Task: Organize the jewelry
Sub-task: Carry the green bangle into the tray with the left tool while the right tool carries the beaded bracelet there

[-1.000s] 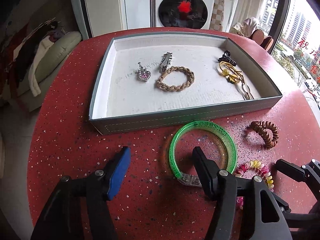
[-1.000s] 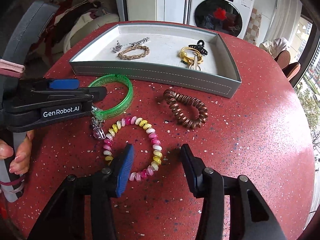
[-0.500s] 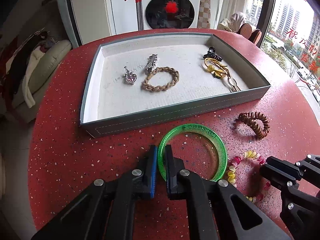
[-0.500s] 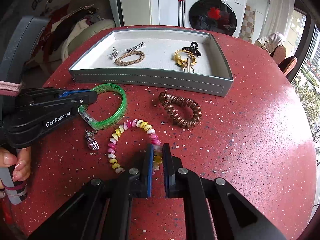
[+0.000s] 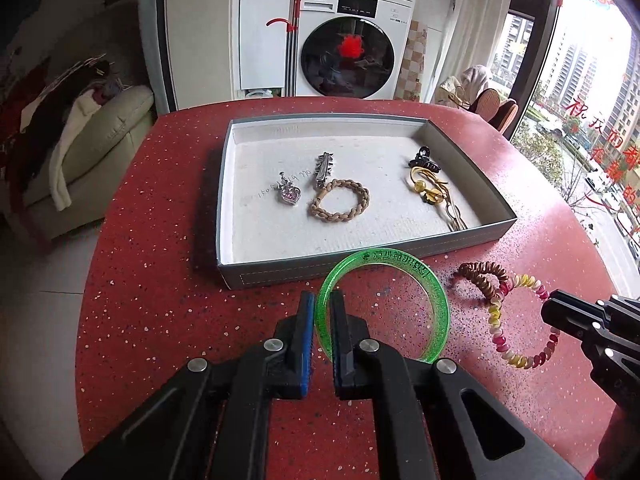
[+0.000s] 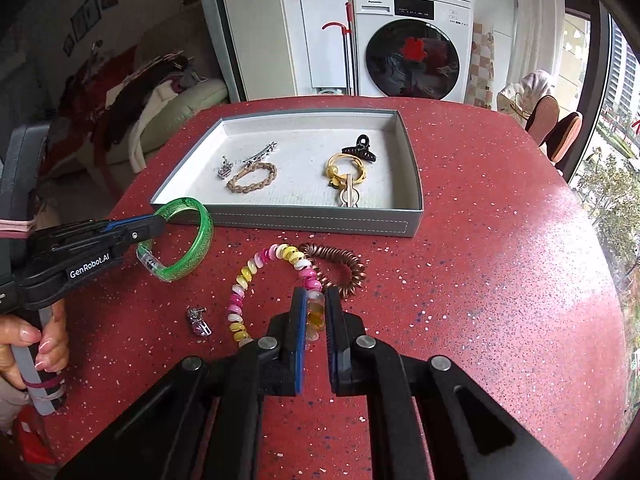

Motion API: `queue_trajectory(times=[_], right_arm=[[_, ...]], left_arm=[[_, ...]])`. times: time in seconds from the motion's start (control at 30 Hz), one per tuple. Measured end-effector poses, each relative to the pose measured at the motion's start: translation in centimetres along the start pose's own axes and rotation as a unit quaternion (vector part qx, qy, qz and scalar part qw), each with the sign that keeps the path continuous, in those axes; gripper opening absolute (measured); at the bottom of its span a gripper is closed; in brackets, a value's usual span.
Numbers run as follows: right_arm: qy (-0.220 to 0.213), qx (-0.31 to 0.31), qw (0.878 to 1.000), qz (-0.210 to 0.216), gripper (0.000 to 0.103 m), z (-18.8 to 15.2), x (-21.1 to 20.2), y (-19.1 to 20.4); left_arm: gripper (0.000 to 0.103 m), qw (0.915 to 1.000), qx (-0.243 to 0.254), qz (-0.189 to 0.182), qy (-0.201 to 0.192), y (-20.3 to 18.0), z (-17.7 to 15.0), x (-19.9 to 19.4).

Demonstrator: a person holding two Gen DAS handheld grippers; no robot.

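My left gripper [image 5: 322, 304] is shut on the near left rim of a clear green bangle [image 5: 400, 258], which is held tilted just above the red table, in front of the grey tray [image 5: 360, 268]. In the right wrist view the left gripper [image 6: 160, 226] holds this bangle [image 6: 200, 240] at the tray's near left corner. My right gripper [image 6: 316, 300] is shut on a pink, yellow and white beaded bracelet [image 6: 240, 292], which hangs off the table. The bracelet [image 5: 496, 312] shows in the left wrist view too.
The tray [image 6: 312, 220] holds a heart pendant [image 5: 289, 194], a feather clip [image 5: 322, 170], a braided bracelet [image 5: 339, 206], a black claw clip [image 5: 424, 160] and a yellow hair tie [image 5: 428, 188]. A brown spiral hair tie [image 6: 340, 268] and a small charm [image 6: 198, 322] lie on the table.
Both grippers went from open to shut, the left on the green bangle and the right on the beaded bracelet. Both then rose, lifting their pieces off the table.
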State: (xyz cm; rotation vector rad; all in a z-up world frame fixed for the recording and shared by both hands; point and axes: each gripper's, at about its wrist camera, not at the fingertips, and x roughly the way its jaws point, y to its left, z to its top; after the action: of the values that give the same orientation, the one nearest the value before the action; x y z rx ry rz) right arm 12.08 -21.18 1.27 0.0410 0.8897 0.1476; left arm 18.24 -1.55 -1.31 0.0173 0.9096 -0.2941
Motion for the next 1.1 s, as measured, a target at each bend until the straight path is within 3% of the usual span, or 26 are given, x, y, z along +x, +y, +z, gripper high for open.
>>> queue_trajectory(times=[0.3, 0.53, 0.83, 1.1], right_arm=[[-0.024, 0.002, 1.0, 0.008, 0.01, 3.1, -0.9, -0.1], [-0.031, 0.018, 0.999, 0.023, 0.01, 7.1, 0.5, -1.1], [-0.021, 0.035, 0.999, 0.033, 0.01, 12.3, 5.3, -1.6], [0.004, 0.047, 0.999, 0.021, 0.01, 14.3, 10.8, -2.3]], left_arm=[[0.026, 0.9998, 0.0, -0.008, -0.021, 0.2, 1.4, -1.4], [0.026, 0.9995, 0.001, -0.002, -0.031, 0.7, 4.6, -1.1], [0.026, 0.9993, -0.02, 0.011, -0.029, 1.8, 10.1, 1.9], [0.026, 0.9987, -0.018, 0.045, -0.018, 2.4, 13.7, 6.8]])
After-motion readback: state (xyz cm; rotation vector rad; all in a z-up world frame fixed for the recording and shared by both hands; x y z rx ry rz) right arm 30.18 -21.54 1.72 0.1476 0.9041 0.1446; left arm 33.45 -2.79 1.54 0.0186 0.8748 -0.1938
